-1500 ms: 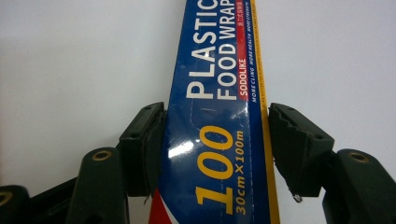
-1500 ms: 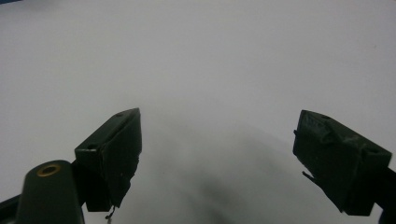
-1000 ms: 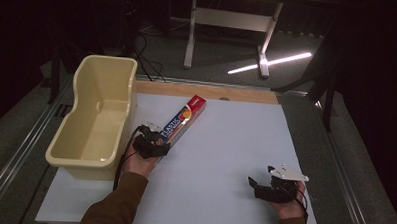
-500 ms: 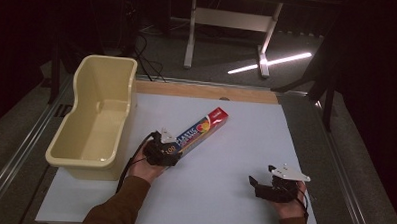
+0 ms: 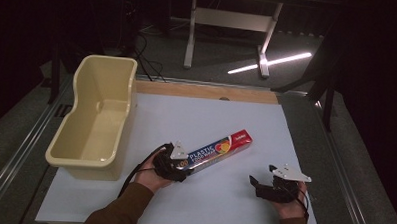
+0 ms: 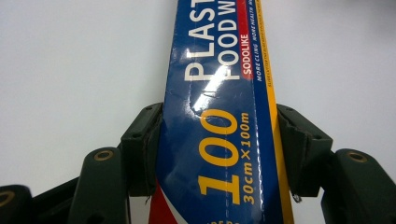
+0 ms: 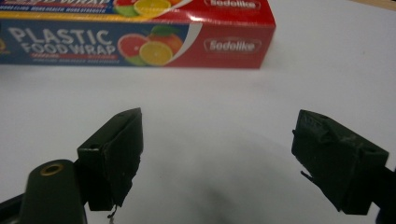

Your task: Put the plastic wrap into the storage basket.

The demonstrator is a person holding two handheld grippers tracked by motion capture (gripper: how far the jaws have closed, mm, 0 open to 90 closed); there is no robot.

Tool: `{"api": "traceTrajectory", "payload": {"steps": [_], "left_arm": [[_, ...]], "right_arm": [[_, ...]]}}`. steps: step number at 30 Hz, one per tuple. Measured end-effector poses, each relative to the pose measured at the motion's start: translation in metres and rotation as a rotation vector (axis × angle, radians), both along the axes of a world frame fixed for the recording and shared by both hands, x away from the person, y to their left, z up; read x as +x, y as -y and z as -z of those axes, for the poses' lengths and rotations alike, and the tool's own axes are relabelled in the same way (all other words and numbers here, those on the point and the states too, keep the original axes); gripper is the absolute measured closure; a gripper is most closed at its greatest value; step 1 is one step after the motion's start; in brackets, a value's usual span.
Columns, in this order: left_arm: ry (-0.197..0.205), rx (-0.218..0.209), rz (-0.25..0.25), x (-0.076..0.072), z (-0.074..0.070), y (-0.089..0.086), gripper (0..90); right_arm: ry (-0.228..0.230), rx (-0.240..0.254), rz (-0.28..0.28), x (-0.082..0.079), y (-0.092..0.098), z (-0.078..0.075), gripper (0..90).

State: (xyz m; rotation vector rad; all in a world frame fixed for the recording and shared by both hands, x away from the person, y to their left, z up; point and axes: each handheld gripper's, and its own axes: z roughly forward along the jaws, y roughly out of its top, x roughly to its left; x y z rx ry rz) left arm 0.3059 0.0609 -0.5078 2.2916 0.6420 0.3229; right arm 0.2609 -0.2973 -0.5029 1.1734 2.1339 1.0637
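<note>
We see a table topped with a white sheet, a strip of bare wood along its far edge. A long plastic wrap box lies flat near the middle, angled toward the far right. A cream plastic tub stands at the left edge.

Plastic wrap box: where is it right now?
In the high view the plastic wrap box lies mid-table, right of the yellow tub, its near end clamped in the left claw.
</note>
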Motion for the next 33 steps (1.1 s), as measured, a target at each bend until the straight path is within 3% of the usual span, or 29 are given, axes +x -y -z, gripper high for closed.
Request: {"api": "traceTrajectory", "payload": {"steps": [3,5,7,8,11,13,15,16,17,19,22,26,30,33], "left_arm": [[0.009,0.003,0.035,-0.004,0.0,0.001,39.8],[-0.009,-0.011,0.022,-0.002,0.001,0.0,38.4],[-0.01,-0.053,0.001,-0.001,0.0,-0.004,36.3],[-0.012,-0.097,-0.014,-0.002,-0.002,-0.006,35.0],[-0.022,-0.135,-0.052,-0.004,-0.004,-0.011,33.1],[-0.026,-0.163,-0.068,-0.007,-0.007,-0.017,30.0],[-0.009,-0.236,-0.1,-0.011,-0.013,-0.026,36.3],[-0.009,-0.236,-0.1,-0.011,-0.013,-0.026,37.3],[-0.002,-0.325,-0.137,-0.016,-0.021,-0.038,37.3],[0.005,-0.37,-0.148,-0.02,-0.027,-0.046,43.4],[0.014,-0.391,-0.152,-0.031,-0.03,-0.051,49.2],[0.01,-0.387,-0.137,-0.046,-0.025,-0.051,59.3],[-0.001,-0.363,-0.116,-0.059,-0.016,-0.047,70.7],[-0.014,-0.323,-0.099,-0.066,-0.009,-0.043,77.8]], "right_arm": [[0.001,0.001,0.001,0.0,0.0,0.0,16.6],[0.003,0.002,0.003,0.0,0.001,0.0,16.6],[0.008,0.004,0.007,0.0,0.0,0.0,16.7],[0.011,0.006,0.009,-0.001,0.0,-0.001,16.9],[0.02,0.013,0.012,0.0,0.001,-0.001,17.1],[0.026,0.05,0.026,0.003,0.004,-0.003,19.2],[0.029,0.08,0.034,0.006,0.007,-0.006,21.6],[0.029,0.08,0.034,0.006,0.007,-0.006,21.6],[0.032,0.088,0.036,0.008,0.007,-0.008,23.0],[0.053,0.086,0.023,0.017,0.004,-0.015,27.9],[0.071,0.081,-0.003,0.03,-0.005,-0.021,34.4],[0.071,0.073,-0.028,0.054,-0.018,-0.023,48.2],[0.038,0.098,-0.013,0.08,-0.03,-0.023,53.5],[0.041,0.091,-0.018,0.095,-0.04,-0.024,58.0]]}}
